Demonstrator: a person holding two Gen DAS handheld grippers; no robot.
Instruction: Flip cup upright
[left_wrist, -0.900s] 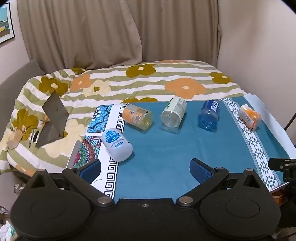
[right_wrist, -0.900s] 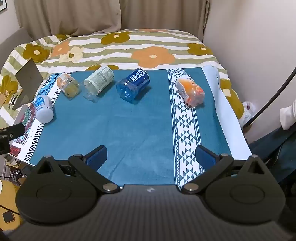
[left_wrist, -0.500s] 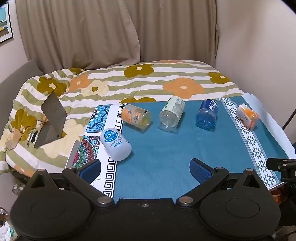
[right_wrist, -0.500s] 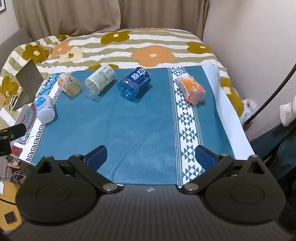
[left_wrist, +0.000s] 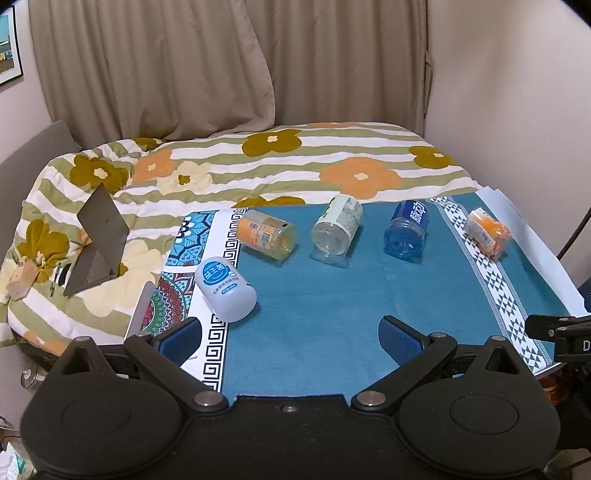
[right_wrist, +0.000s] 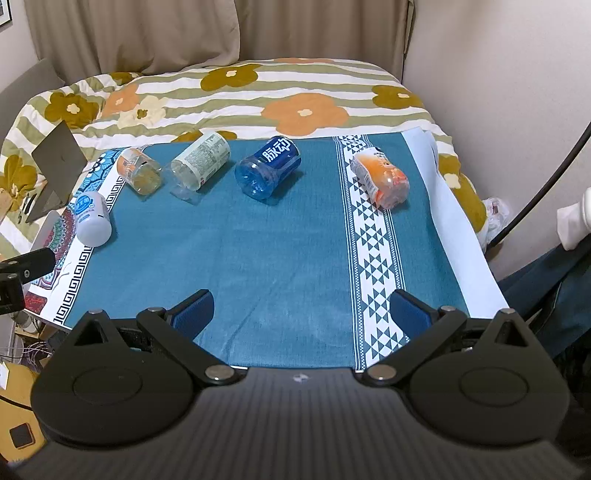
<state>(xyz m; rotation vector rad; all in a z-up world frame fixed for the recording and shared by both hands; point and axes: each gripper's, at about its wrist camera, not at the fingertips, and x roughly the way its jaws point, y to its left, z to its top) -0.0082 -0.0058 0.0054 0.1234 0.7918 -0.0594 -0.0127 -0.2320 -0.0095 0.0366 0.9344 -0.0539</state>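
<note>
Several cut-bottle cups lie on their sides on the teal cloth: a white one with a blue label, an orange-labelled clear one, a clear white-labelled one, a blue one, and an orange-and-white one. My left gripper is open and empty at the cloth's near edge, just short of the white cup. My right gripper is open and empty at the near edge, well short of the cups.
The cloth covers a table against a bed with a flowered quilt. A grey folded stand sits on the quilt at left. Walls stand at right, curtains behind. A black cable hangs at right.
Both grippers have risen and tilted slightly, so the cups sit a little lower in view. No cup has moved. Both grippers stay open.
</note>
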